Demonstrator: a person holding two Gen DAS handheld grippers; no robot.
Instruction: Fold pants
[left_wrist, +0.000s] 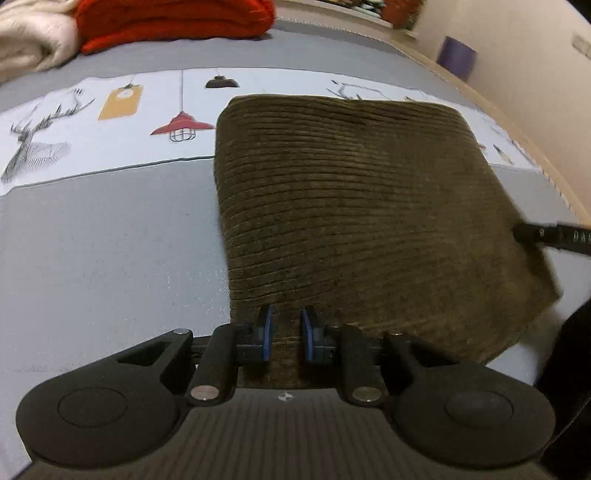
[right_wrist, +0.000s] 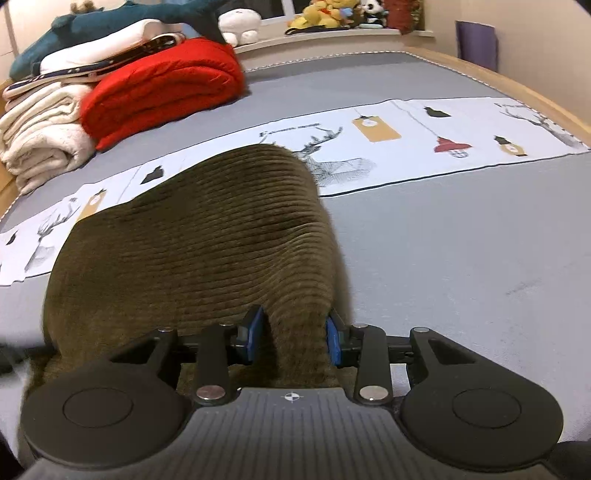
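Observation:
The olive-brown corduroy pants (left_wrist: 362, 206) lie folded on the grey bed, their near edge lifted towards me. My left gripper (left_wrist: 288, 334) is shut on the pants' near edge, close to its left corner. In the right wrist view the pants (right_wrist: 199, 251) bulge upward, and my right gripper (right_wrist: 293, 338) is shut on a bunched fold of the cloth at its right corner. The right gripper's black finger shows at the right edge of the left wrist view (left_wrist: 554, 238).
The grey bed cover (left_wrist: 110, 258) carries a white printed strip with deer and lamps (right_wrist: 424, 144). A folded red blanket (right_wrist: 162, 88), cream blankets (right_wrist: 40, 136) and a blue plush shark (right_wrist: 110, 22) are stacked at the far left. A wooden bed frame (right_wrist: 517, 85) runs on the right.

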